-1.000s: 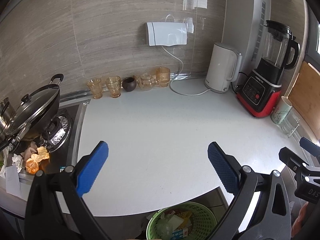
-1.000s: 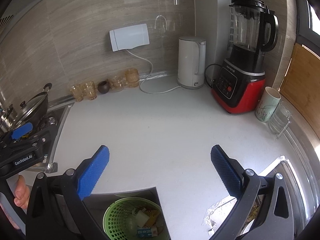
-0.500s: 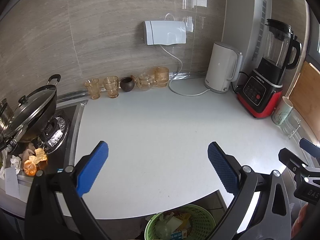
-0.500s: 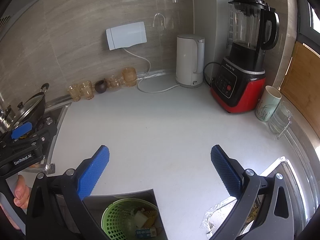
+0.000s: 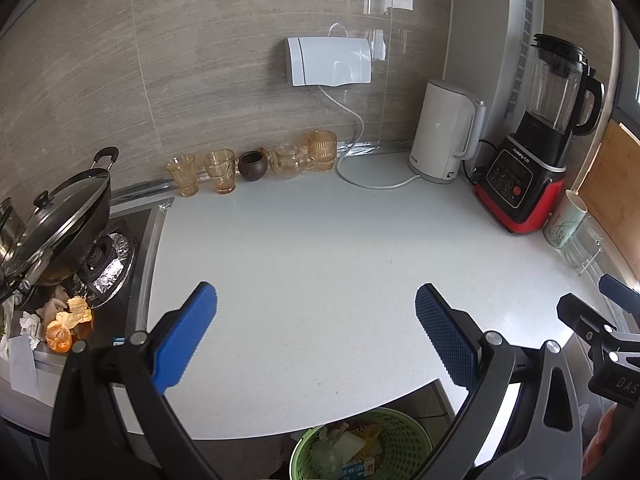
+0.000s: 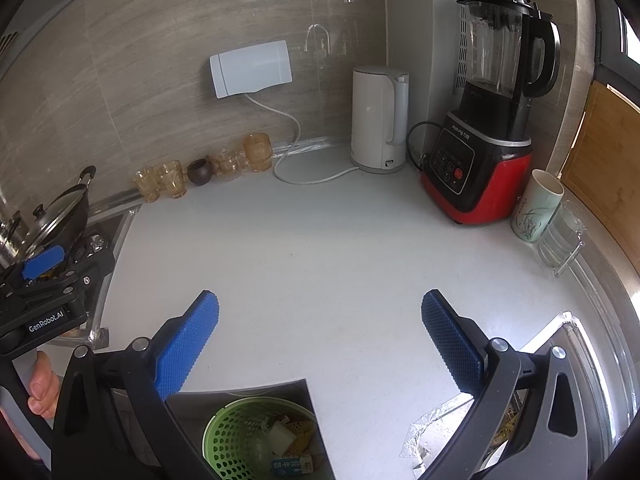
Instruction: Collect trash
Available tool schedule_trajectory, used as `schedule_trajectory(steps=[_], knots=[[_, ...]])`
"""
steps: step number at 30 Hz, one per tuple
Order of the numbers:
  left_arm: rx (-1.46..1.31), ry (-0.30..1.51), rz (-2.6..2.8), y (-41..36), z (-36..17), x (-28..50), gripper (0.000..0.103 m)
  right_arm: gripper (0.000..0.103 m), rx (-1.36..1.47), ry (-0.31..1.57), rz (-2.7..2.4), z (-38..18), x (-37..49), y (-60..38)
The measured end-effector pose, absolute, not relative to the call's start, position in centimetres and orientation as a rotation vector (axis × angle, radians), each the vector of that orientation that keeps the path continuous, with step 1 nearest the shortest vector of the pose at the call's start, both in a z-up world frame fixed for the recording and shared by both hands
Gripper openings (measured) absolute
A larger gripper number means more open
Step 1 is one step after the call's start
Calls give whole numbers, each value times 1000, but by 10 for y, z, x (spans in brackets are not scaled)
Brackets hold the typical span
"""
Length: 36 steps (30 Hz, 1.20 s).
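A green mesh bin stands on the floor below the counter's front edge, holding wrappers and scraps. My left gripper hovers open over the white counter, nothing between its blue pads. My right gripper is open too, above the same counter. Orange peels and crumpled tissue lie by the stove at the far left. Crumpled foil lies at the counter's lower right edge.
A lidded wok sits on the stove at left. Amber glasses and a small teapot line the back wall. A white kettle, a red blender, a mug and a wooden board crowd the right side.
Both grippers have drifted slightly back from the counter, so the bin sits a little lower in view. Jaws stay open; nothing was picked up.
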<state>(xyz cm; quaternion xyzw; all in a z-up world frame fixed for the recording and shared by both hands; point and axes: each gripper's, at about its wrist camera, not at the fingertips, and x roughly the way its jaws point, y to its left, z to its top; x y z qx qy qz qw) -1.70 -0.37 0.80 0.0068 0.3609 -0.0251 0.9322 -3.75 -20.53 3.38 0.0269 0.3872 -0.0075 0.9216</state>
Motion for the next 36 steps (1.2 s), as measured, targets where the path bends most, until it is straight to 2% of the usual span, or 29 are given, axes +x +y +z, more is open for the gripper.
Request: schedule_trajectory(steps=[36], knots=[[27,735,-41,3,3,-12,95,101,60,823,-21,26,-31,-200]])
